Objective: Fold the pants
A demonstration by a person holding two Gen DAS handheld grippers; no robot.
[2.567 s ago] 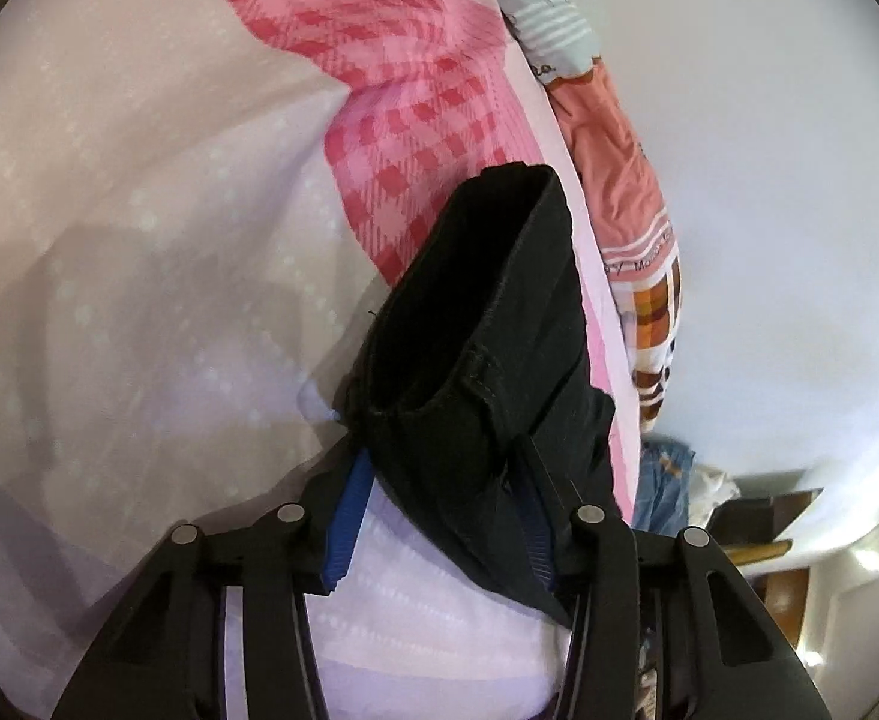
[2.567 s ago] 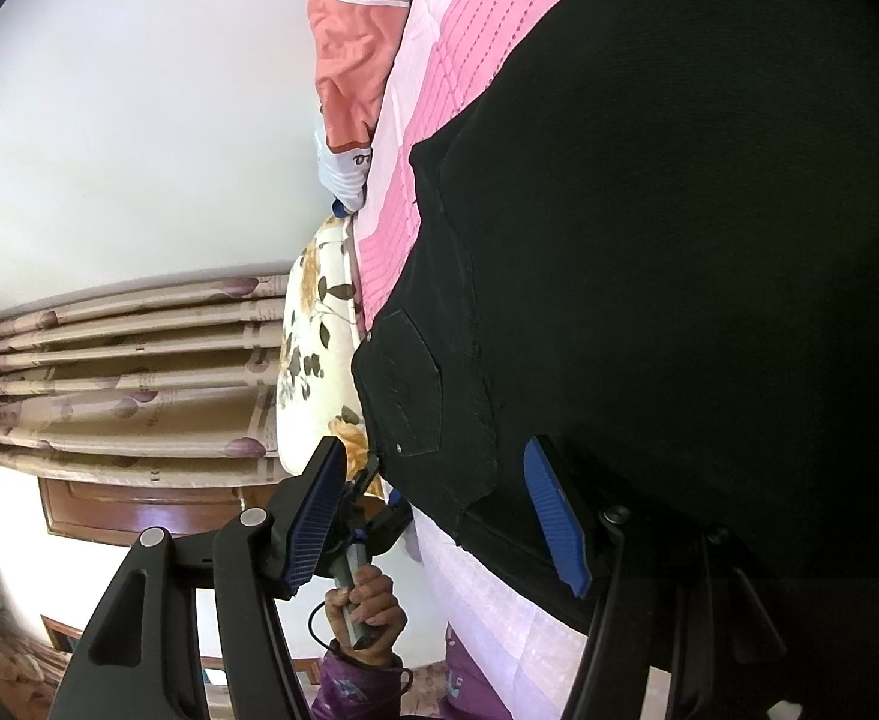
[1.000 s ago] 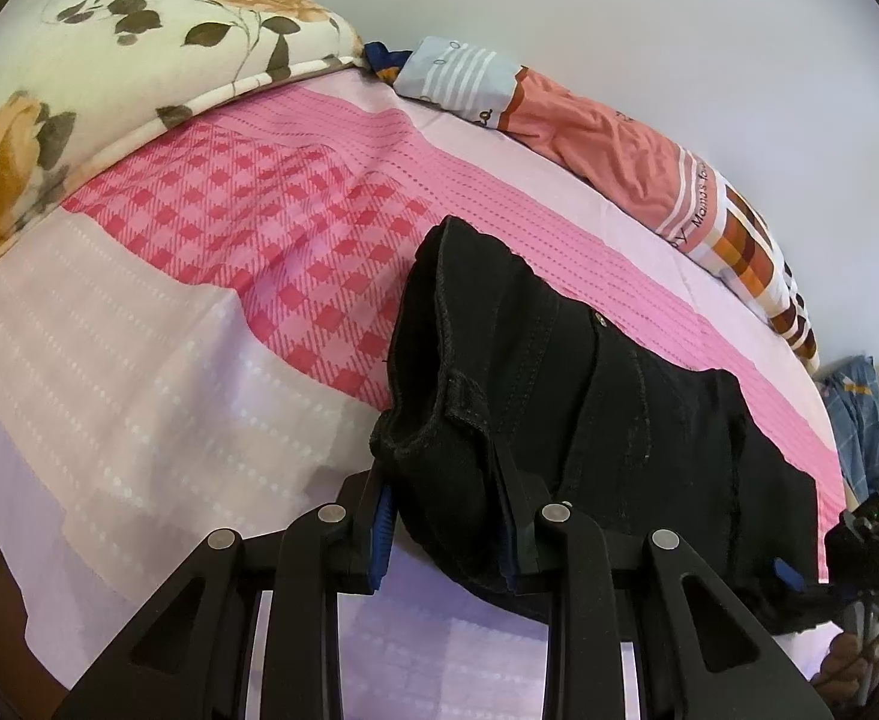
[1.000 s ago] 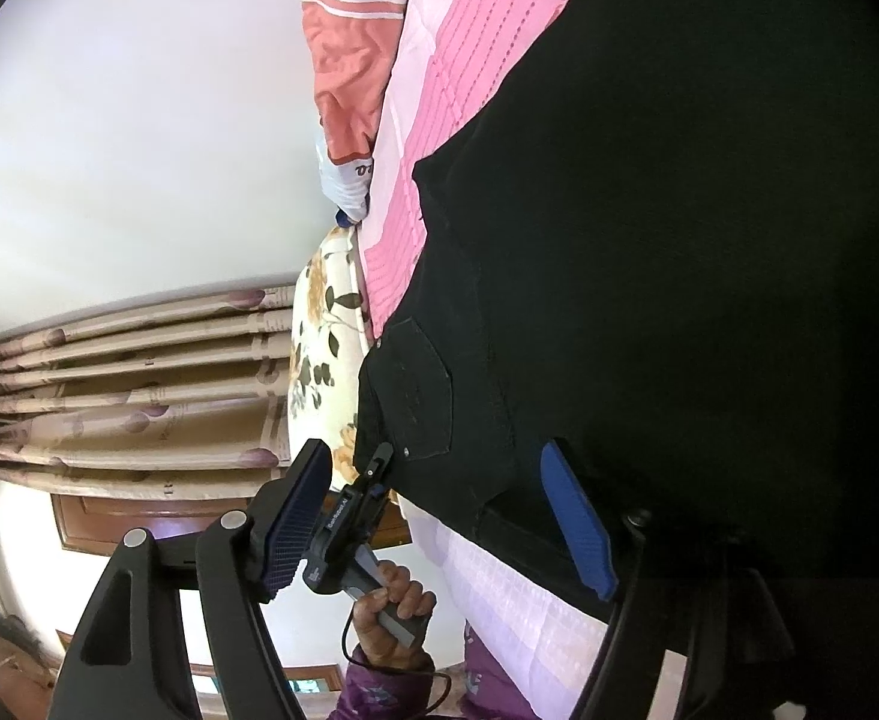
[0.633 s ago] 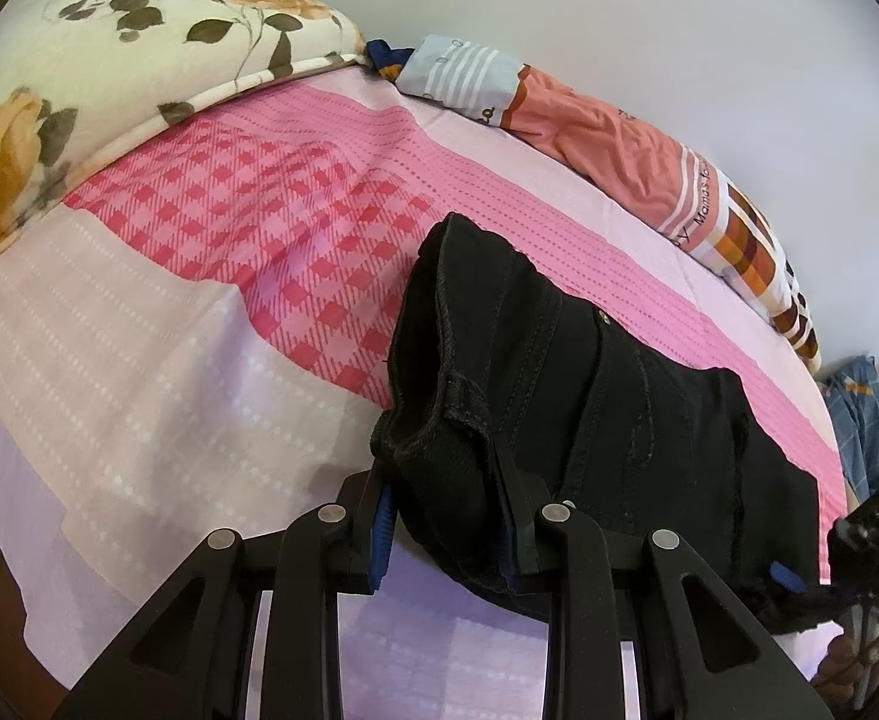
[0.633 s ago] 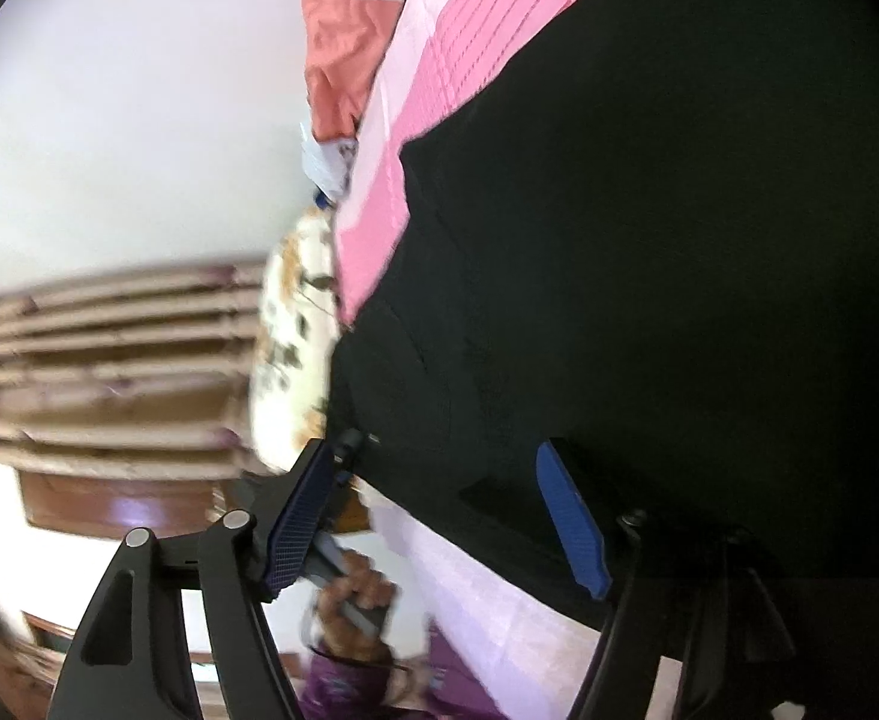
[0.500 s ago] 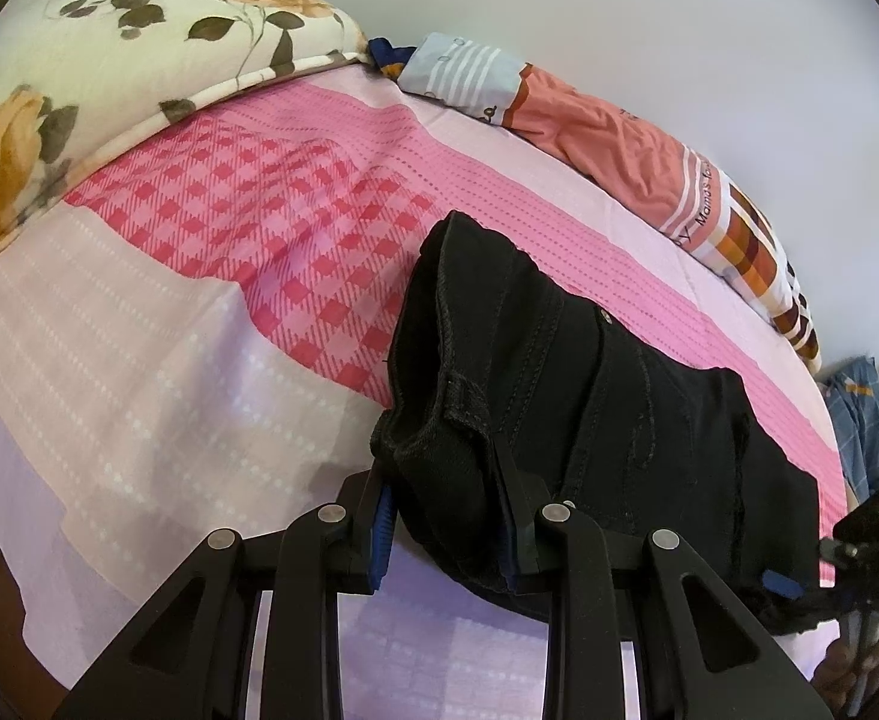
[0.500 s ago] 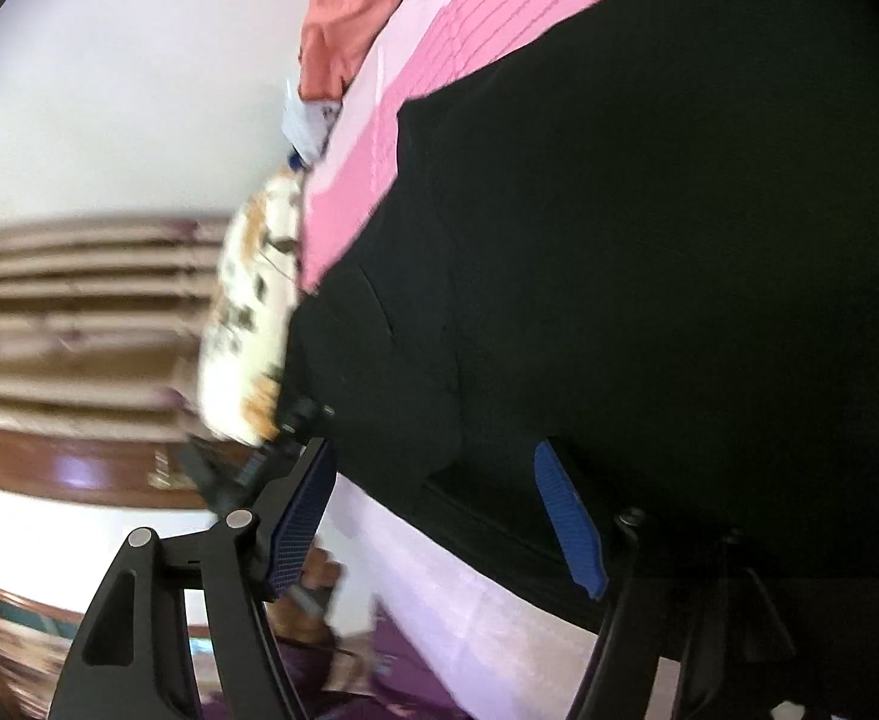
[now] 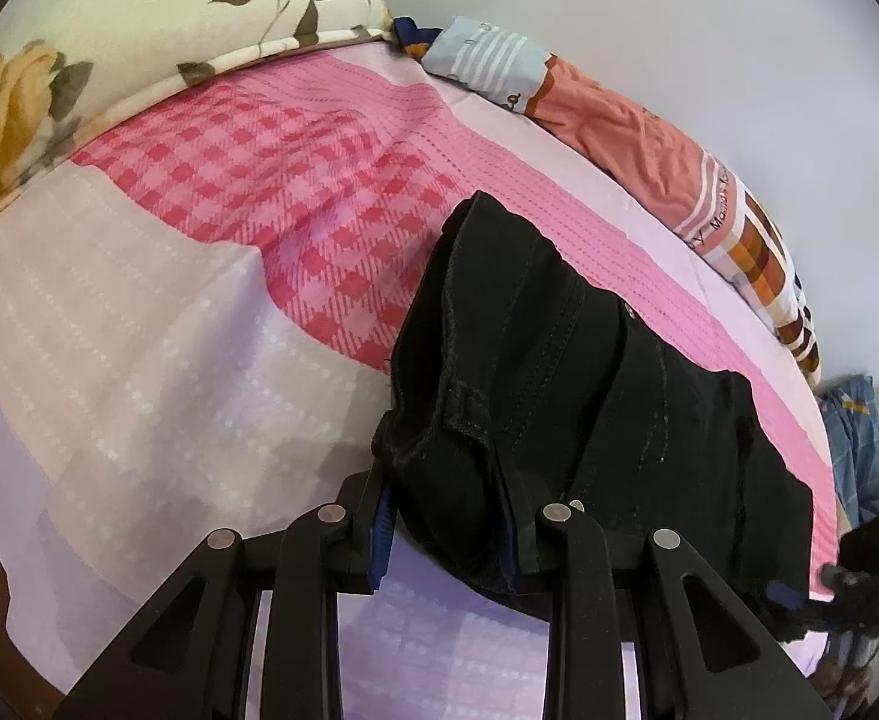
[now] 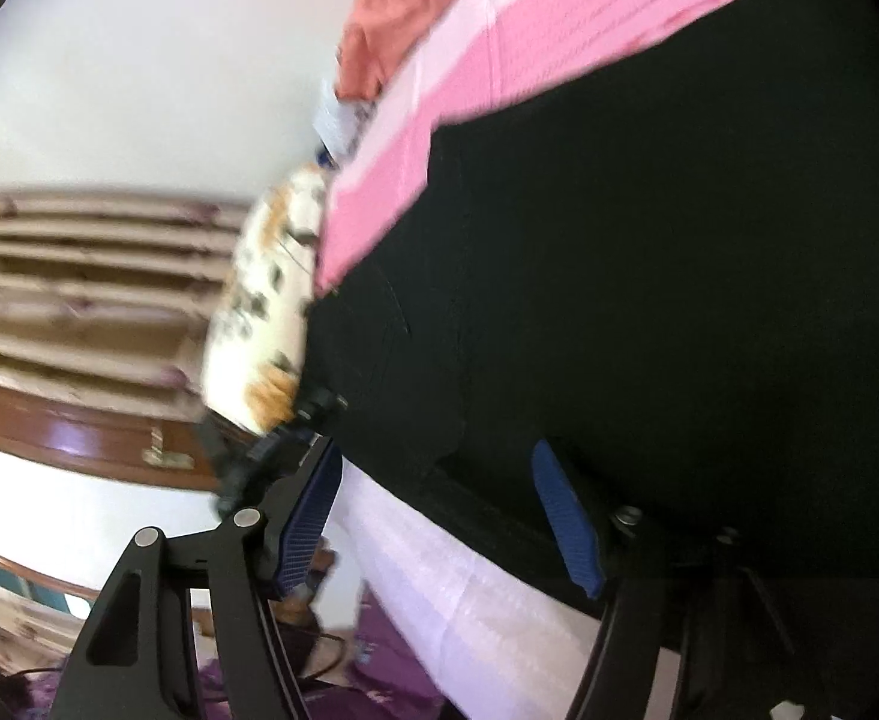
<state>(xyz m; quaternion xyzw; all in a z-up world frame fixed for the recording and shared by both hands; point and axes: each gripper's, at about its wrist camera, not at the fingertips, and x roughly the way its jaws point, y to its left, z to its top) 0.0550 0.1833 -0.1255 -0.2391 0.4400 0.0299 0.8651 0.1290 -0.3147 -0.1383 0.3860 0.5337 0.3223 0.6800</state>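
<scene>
Black pants [image 9: 559,384] lie on the pink bed sheet [image 9: 295,192], waist end nearest me. My left gripper [image 9: 445,534] is shut on the bunched waistband at the pants' near corner. In the right wrist view the pants [image 10: 649,252] fill most of the frame. My right gripper [image 10: 439,516] is open with blue pads wide apart, its right finger [image 10: 565,522] over the cloth edge, holding nothing. The right gripper also shows at the far right of the left wrist view [image 9: 847,576].
A floral pillow [image 9: 109,30] lies at the bed's head. A striped orange blanket [image 9: 649,132] runs along the wall. More clothes [image 9: 859,450] are piled at the right. Curtains [image 10: 79,276] and a wooden headboard [image 10: 79,438] show blurred in the right wrist view.
The left gripper has stayed shut on the waistband, barely moving. The right gripper's view has swung and blurred, staying open at the pants' edge.
</scene>
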